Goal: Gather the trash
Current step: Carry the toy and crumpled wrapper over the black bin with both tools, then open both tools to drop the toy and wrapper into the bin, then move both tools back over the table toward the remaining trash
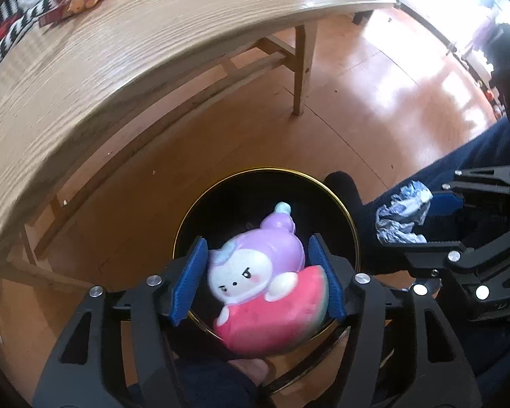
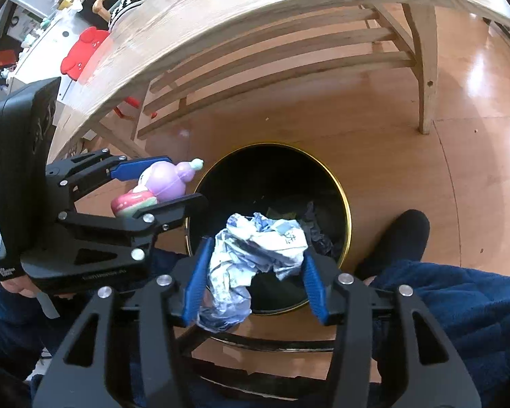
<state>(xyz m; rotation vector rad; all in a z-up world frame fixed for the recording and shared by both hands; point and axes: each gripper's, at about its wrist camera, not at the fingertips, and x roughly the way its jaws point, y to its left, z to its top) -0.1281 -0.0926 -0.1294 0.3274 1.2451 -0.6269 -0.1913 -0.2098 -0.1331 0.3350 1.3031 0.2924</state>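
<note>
Pale oak grain runs across the desk (image 1: 95, 68), which curves over the orange-brown floor (image 1: 357, 78); at its far end lie a black-and-white striped cloth (image 1: 3, 34) and loose wrappers (image 1: 74, 3). Below the desk's edge, on the floor, stands the round black trash bin (image 2: 346, 204) with a thin gold rim, some dark scraps and a bit of green visible at its bottom.

The left hand-held gripper (image 1: 256, 278) is clamped on a squishy toy (image 1: 258, 282): a glossy lilac-hooded character with a white face, angry brows and pink cheeks, lying on a pink watermelon slice with a green rind. Both blue pads press its sides. Its long axis runs away from the camera, the hood's pale blue tip pointing forward over the bin's mouth and the face turned up toward the lens. It hangs above the near-left rim.

The right hand-held gripper (image 2: 255, 285) is closed on a crumpled wrapper (image 2: 255, 251), white paper with blue print, bunched into an irregular wad. Its longer dimension runs diagonally from the left pad up to the right, and it hangs above the bin's near rim. The two grippers sit side by side, close together but apart.
</note>
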